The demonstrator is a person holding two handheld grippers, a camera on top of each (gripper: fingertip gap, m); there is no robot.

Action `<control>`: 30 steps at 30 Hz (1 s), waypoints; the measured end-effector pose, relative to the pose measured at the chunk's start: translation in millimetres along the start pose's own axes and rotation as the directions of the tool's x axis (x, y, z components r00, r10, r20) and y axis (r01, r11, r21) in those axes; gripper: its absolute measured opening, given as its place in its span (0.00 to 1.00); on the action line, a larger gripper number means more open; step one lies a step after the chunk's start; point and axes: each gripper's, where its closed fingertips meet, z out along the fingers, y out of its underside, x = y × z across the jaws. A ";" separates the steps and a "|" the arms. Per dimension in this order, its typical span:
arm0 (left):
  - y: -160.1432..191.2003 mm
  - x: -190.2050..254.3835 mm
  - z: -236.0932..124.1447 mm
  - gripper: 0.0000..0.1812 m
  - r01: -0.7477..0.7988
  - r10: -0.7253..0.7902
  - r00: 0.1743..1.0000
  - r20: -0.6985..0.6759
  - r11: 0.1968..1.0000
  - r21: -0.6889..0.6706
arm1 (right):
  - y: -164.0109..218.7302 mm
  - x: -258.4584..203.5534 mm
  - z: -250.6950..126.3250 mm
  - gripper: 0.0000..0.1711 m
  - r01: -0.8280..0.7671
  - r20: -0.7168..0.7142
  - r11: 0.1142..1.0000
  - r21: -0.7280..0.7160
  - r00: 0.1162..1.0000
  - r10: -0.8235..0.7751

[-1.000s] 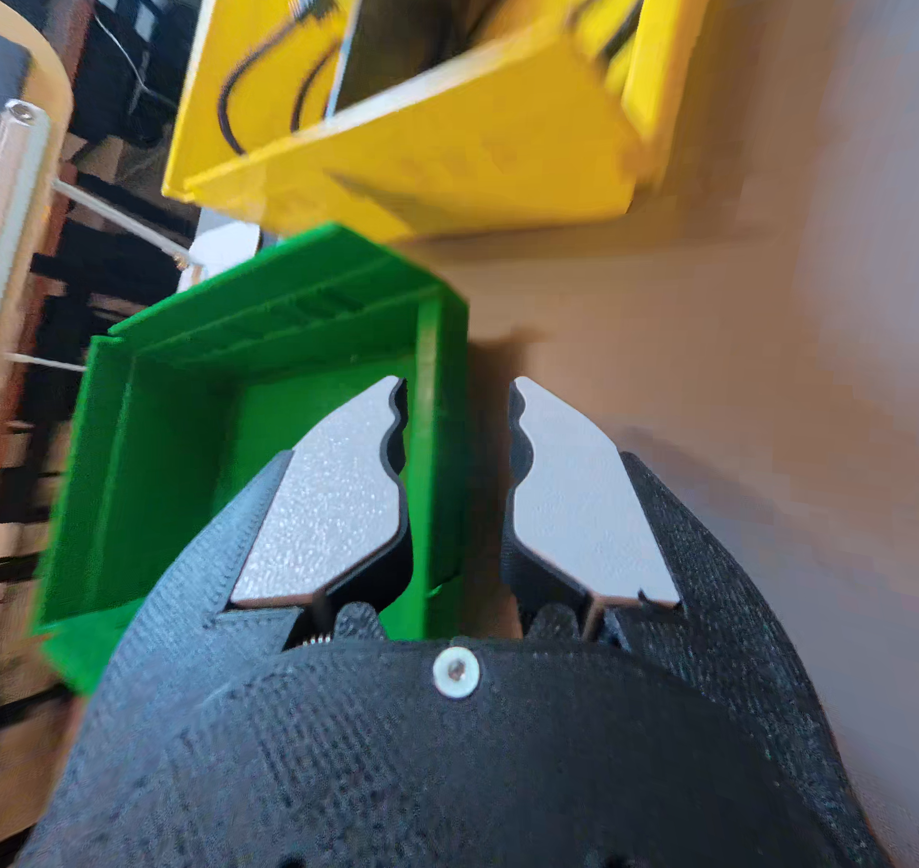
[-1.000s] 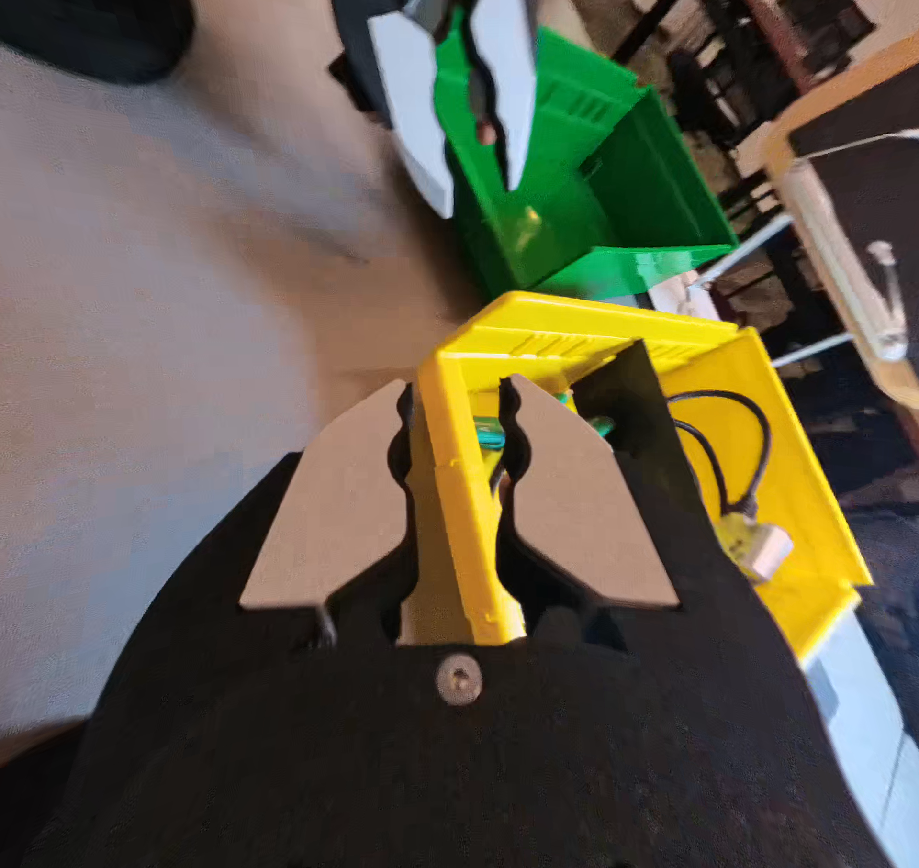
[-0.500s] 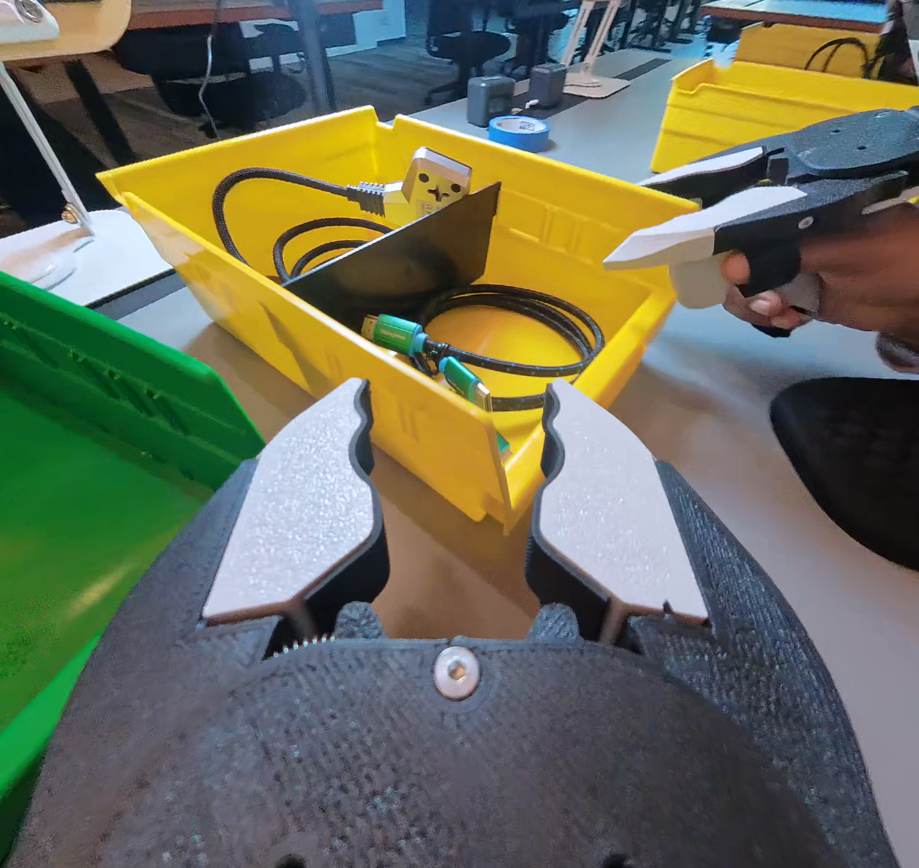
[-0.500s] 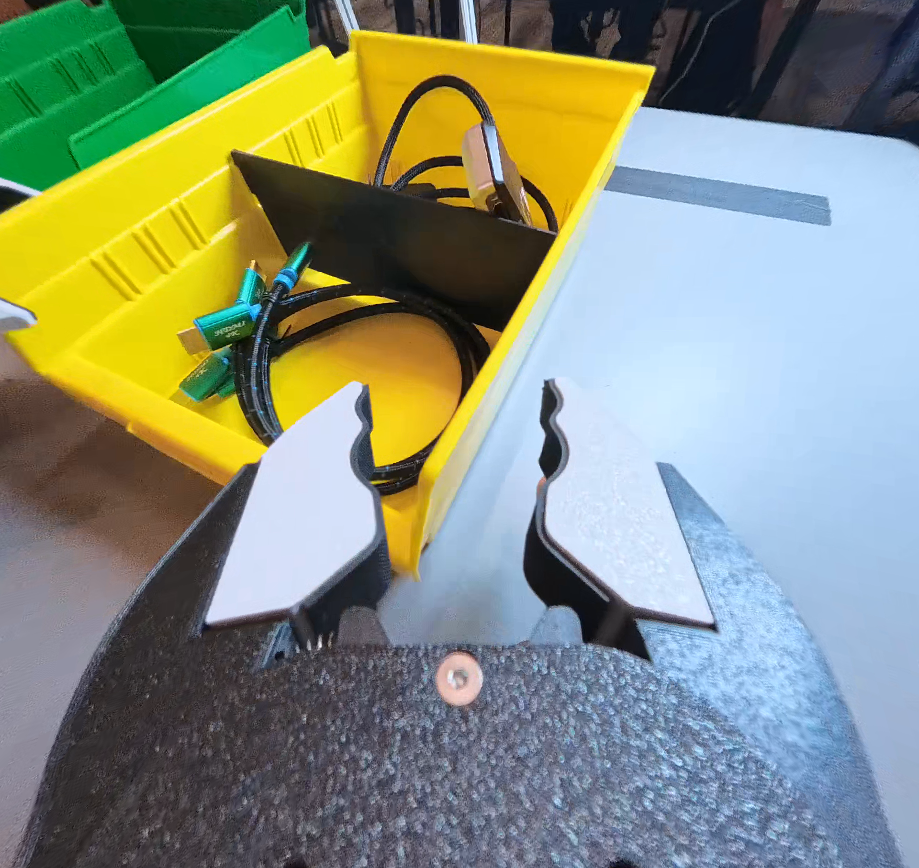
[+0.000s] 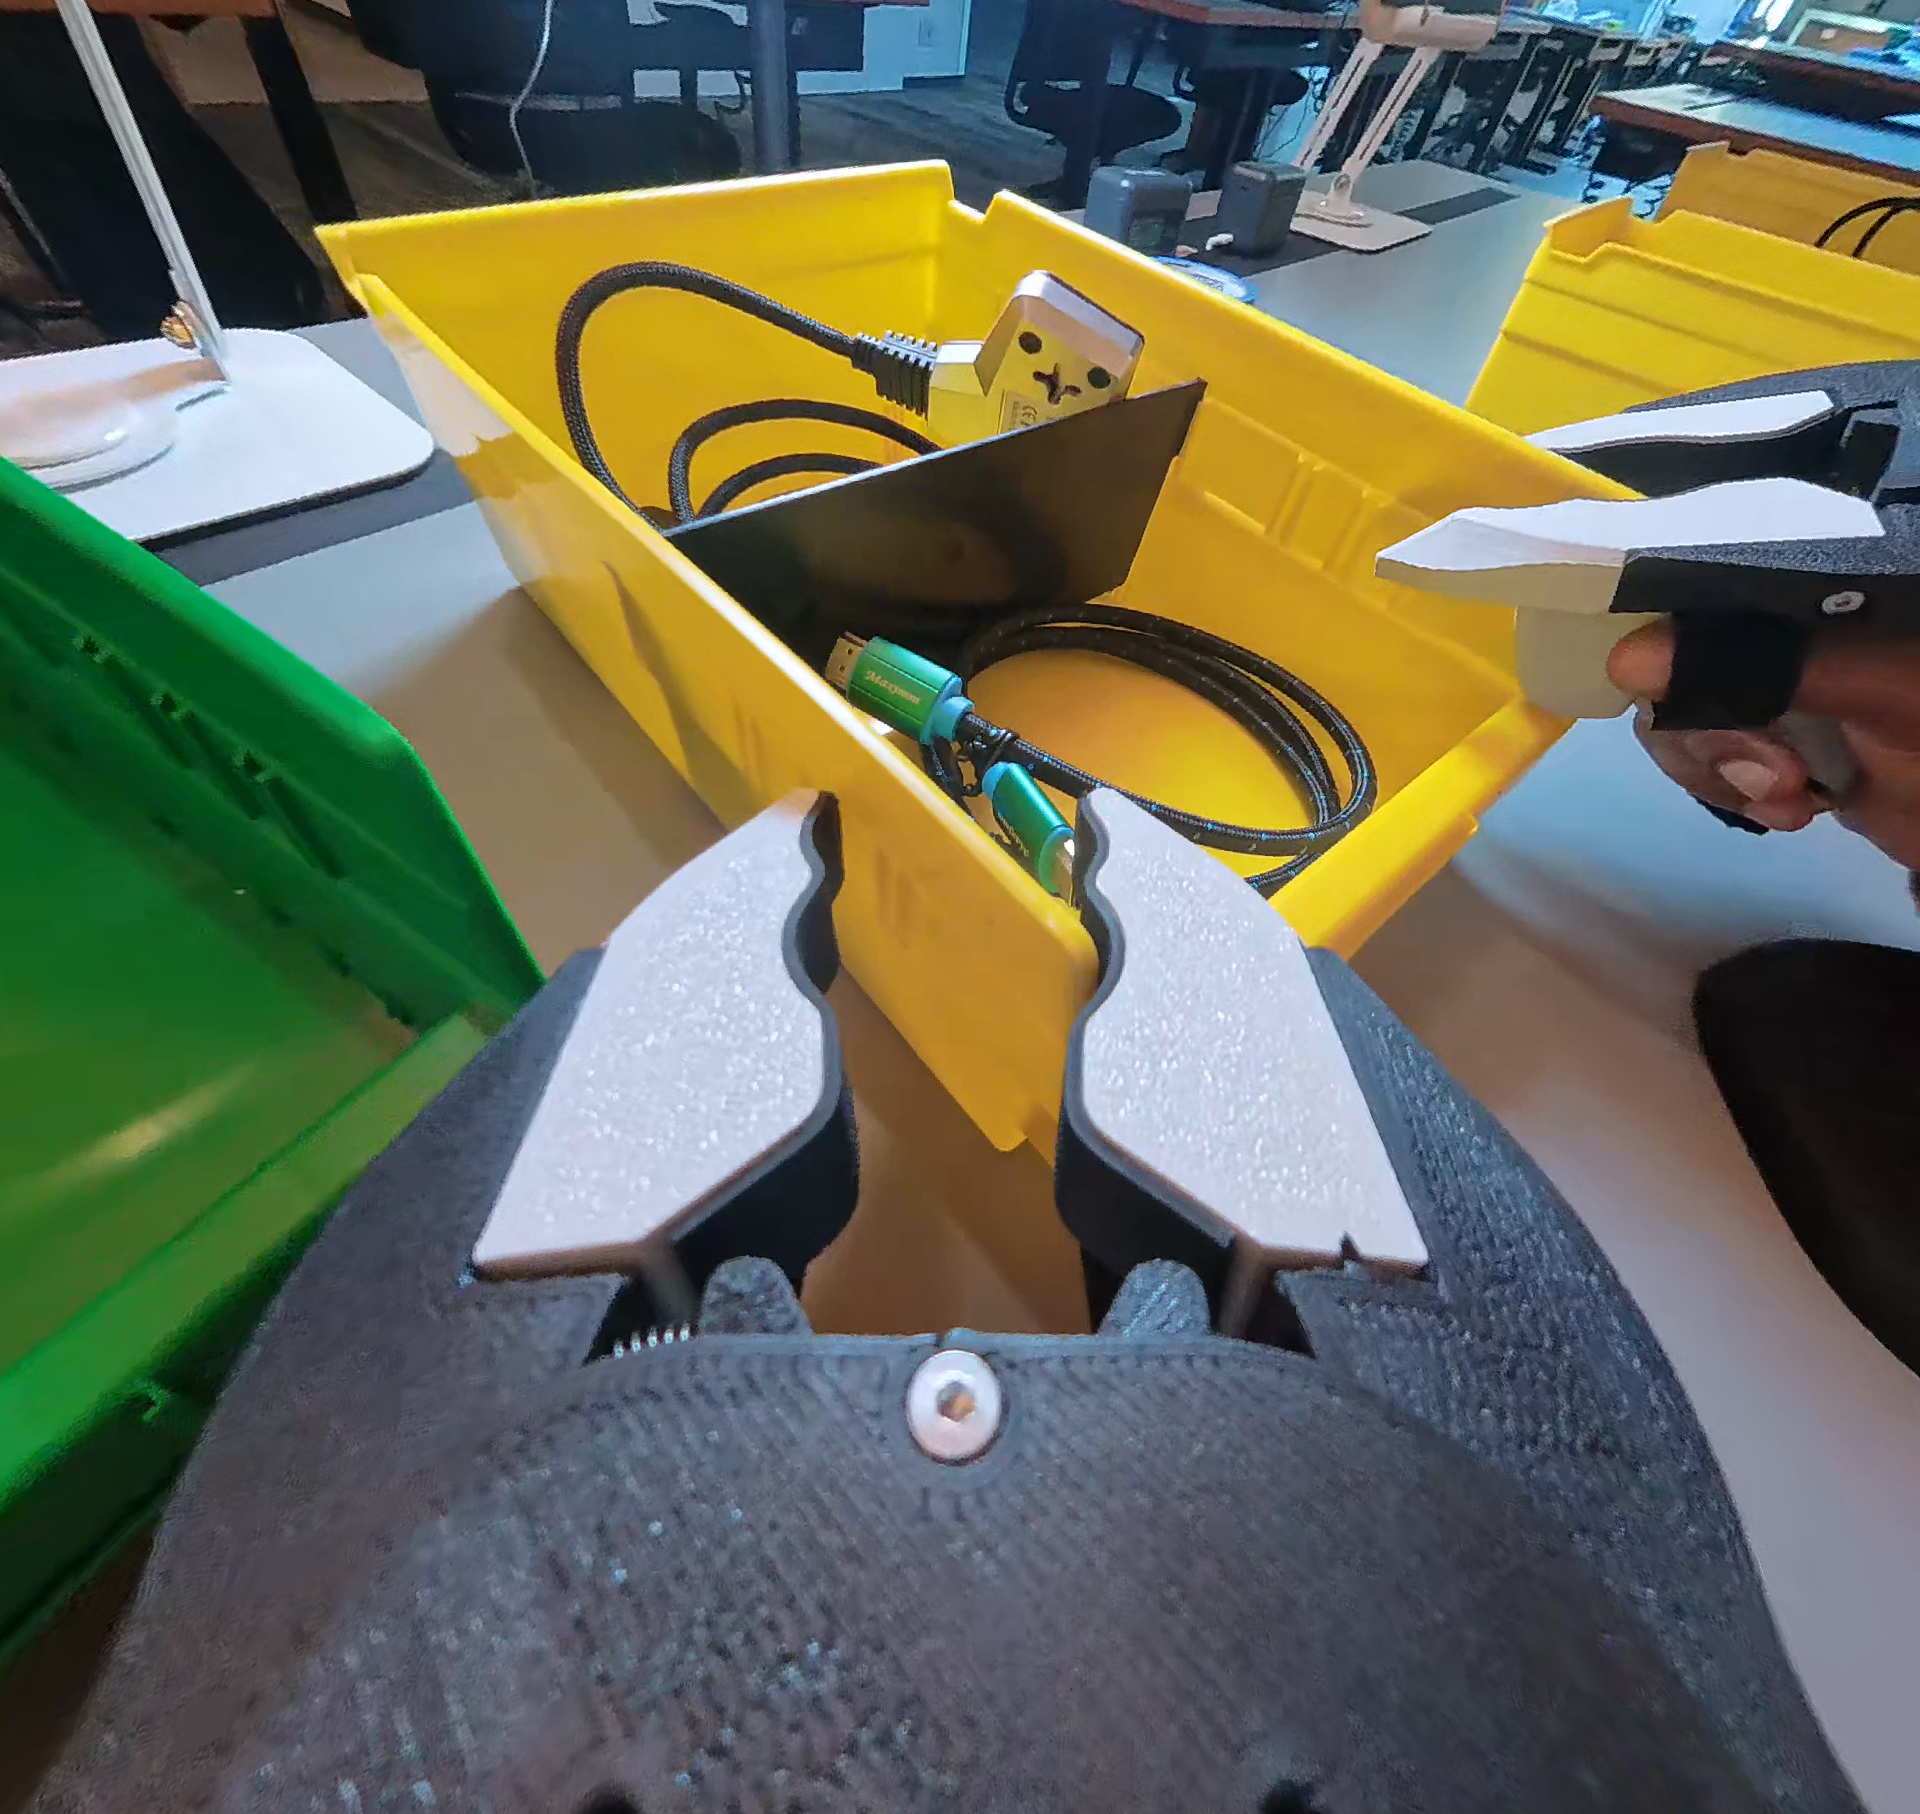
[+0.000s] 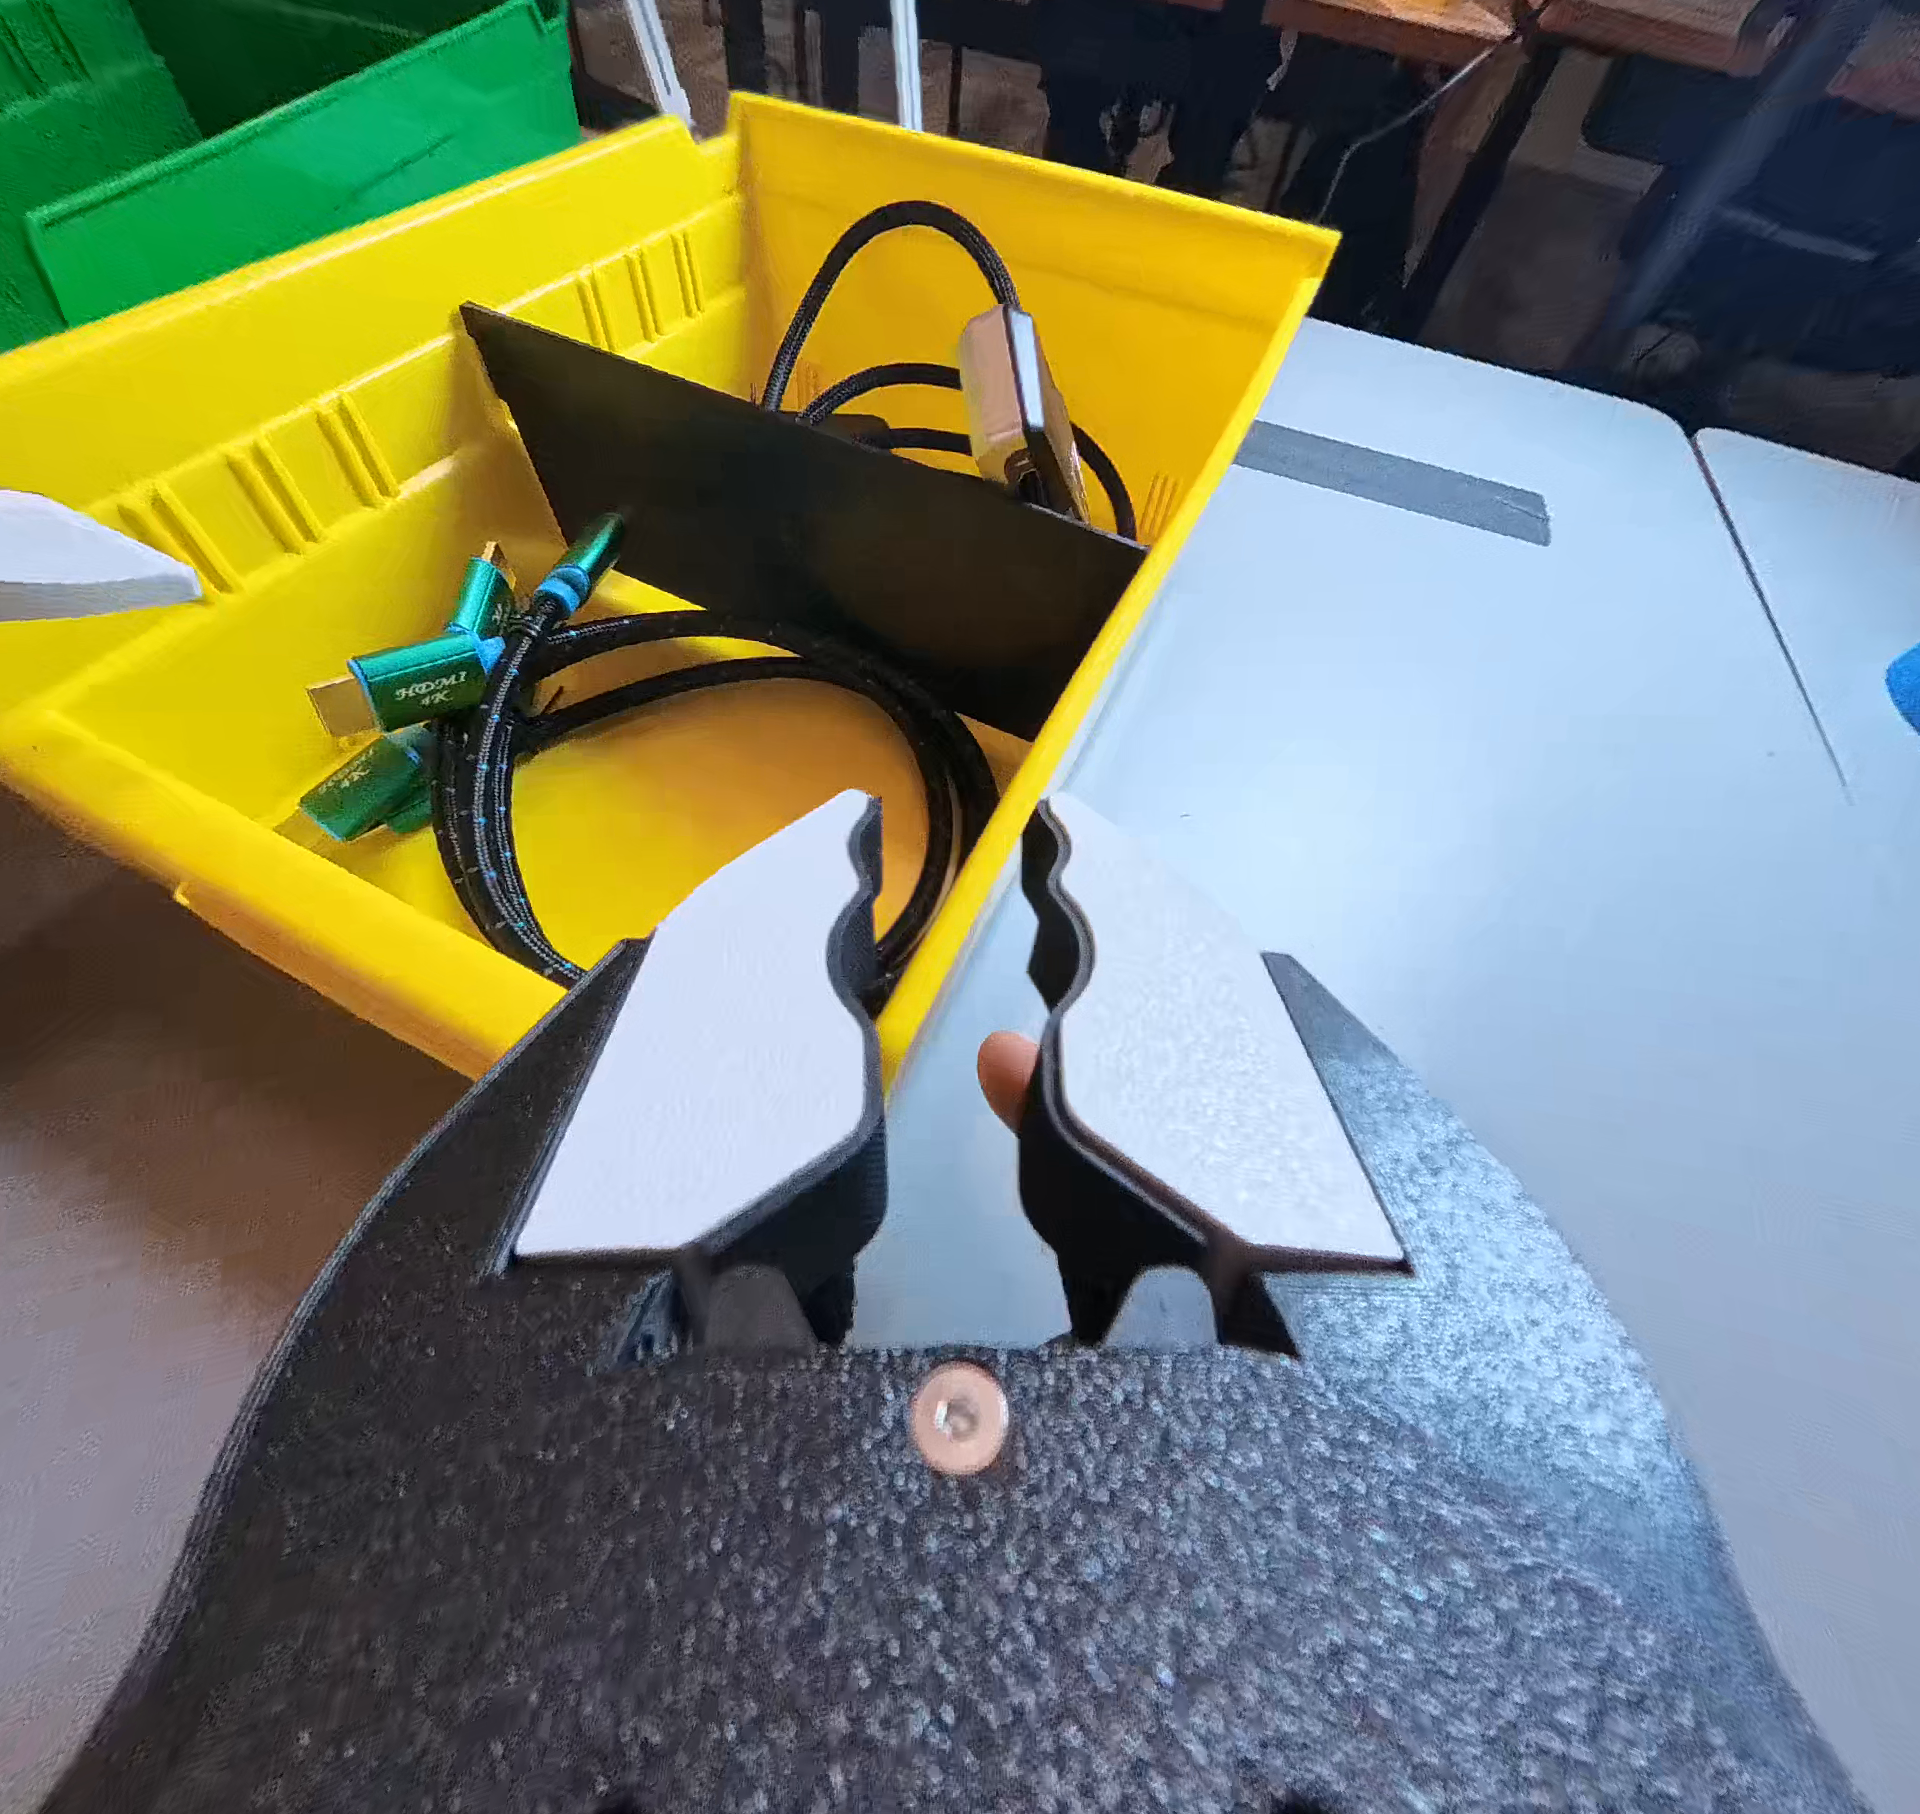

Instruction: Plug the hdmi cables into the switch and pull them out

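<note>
- Both grippers have come closer to the yellow bin (image 5: pixel 727 642) since half a second ago, and their fingers now sit nearer together.
- Closest to the yellow bin's near corner is the left gripper (image 5: pixel 951 829). Its two fingers are apart with a gap, one on each side of the bin's near wall, and they hold nothing.
- Over the bin's other long wall is the right gripper (image 6: pixel 951 829). Its fingers are apart too, one inside the bin and one outside, and they hold nothing. A fingertip shows in the gap.
- Inside the bin's near part lie the hdmi cables (image 6: pixel 727 725), black and curled in a ring, with green plugs (image 6: pixel 416 689) bunched at one end.
- A black divider (image 6: pixel 831 538) stands across the middle of the bin.
- Behind the divider, in the bin's far part, sits the switch (image 5: pixel 1049 367). It is pale gold, leans on the divider, and has a black cord looping from it.
- Beside the bin, on the left gripper's side, is a green bin (image 5: pixel 208 881).
- Past the bin are desks and chairs.
</note>
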 end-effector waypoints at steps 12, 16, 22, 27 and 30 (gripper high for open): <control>-91.5 34.2 -83.7 0.26 -0.236 0.234 0.972 0.034 0.945 0.226 | -107.6 -24.1 -76.1 0.14 0.123 -0.061 0.940 0.318 0.992 -0.109; -125.6 14.4 -144.1 0.26 -0.315 0.285 0.948 0.141 0.903 0.293 | -165.0 -70.7 -79.0 0.15 0.154 0.009 0.887 0.436 0.984 -0.176; -131.2 -37.0 -258.4 0.25 -0.367 0.251 0.902 0.351 0.875 0.315 | -213.6 -187.4 -63.0 0.18 0.125 0.210 0.836 0.534 0.938 -0.275; -102.6 -82.8 -348.5 0.25 -0.333 0.166 0.845 0.508 0.907 0.257 | -227.1 -293.4 -29.7 0.18 0.079 0.398 0.864 0.497 0.864 -0.308; -82.6 -110.7 -386.4 0.25 -0.259 0.101 0.839 0.535 0.938 0.229 | -212.9 -347.0 -7.0 0.19 0.030 0.522 0.916 0.400 0.814 -0.255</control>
